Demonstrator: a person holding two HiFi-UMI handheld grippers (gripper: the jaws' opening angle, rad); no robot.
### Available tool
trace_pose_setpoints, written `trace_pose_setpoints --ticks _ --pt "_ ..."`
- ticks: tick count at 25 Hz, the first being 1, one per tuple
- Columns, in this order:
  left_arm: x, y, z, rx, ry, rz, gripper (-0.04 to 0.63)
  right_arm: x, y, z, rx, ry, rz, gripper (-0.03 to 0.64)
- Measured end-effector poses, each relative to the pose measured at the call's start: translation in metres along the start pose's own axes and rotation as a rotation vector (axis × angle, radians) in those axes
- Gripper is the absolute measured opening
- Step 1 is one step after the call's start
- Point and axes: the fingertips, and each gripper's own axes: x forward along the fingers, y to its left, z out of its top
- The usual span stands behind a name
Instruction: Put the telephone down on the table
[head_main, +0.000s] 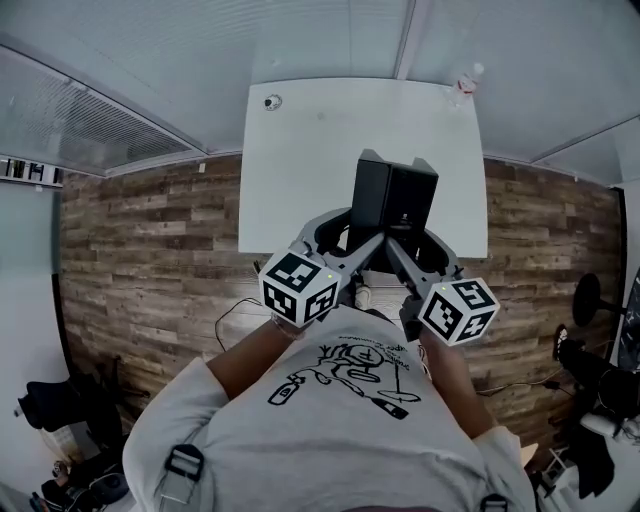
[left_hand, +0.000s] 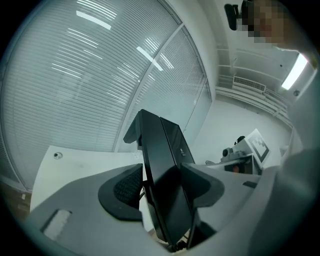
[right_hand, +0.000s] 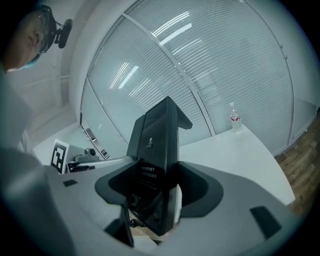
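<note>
Telephone (head_main: 393, 205) first: the black set is up in the air on end, above the middle of the near edge of the white worktop (head_main: 300, 160), and not yet resting on it. At the far left corner lies a small round object (head_main: 272, 102), well apart from the set. The left gripper (left_hand: 162, 187) has its jaws pressed against one flank of the set. The right gripper (right_hand: 152, 187) clasps the opposite flank in the same way, so the weight is shared between both. I'd say that two-sided hold is there because the body is broad and slick, and one gripper alone might let it twist. A clear bottle (head_main: 463, 85) stands at the far right corner, leaving the bare middle of the worktop as the likely landing place.
</note>
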Motion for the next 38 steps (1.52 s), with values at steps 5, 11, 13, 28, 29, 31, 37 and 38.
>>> trace_pose_setpoints --ticks 5,11,13,28,29,31,37,38 --pt "-0.007 0.047 0.024 -0.017 -0.028 0.036 0.224 0.05 0.013 0.019 -0.016 0.028 0.032 0.236" --pt "-0.023 0.097 0.044 -0.042 -0.055 0.075 0.224 0.101 0.034 0.034 -0.043 0.063 0.069 0.236" --pt "-0.027 0.109 0.049 -0.048 -0.064 0.083 0.224 0.113 0.04 0.038 -0.052 0.069 0.078 0.236" --pt "-0.01 0.155 0.073 -0.051 -0.075 0.078 0.224 0.161 0.031 0.063 -0.074 0.058 0.076 0.236" --pt "-0.006 0.153 0.074 -0.05 -0.074 0.08 0.224 0.159 0.027 0.065 -0.074 0.059 0.077 0.236" --pt "0.001 0.149 0.076 -0.049 -0.073 0.083 0.224 0.156 0.021 0.069 -0.075 0.062 0.08 0.236" --pt "0.024 0.137 0.083 -0.058 -0.072 0.106 0.224 0.147 -0.001 0.083 -0.066 0.078 0.1 0.236" --pt "0.027 0.137 0.085 -0.061 -0.071 0.111 0.224 0.147 -0.003 0.085 -0.064 0.082 0.104 0.236"
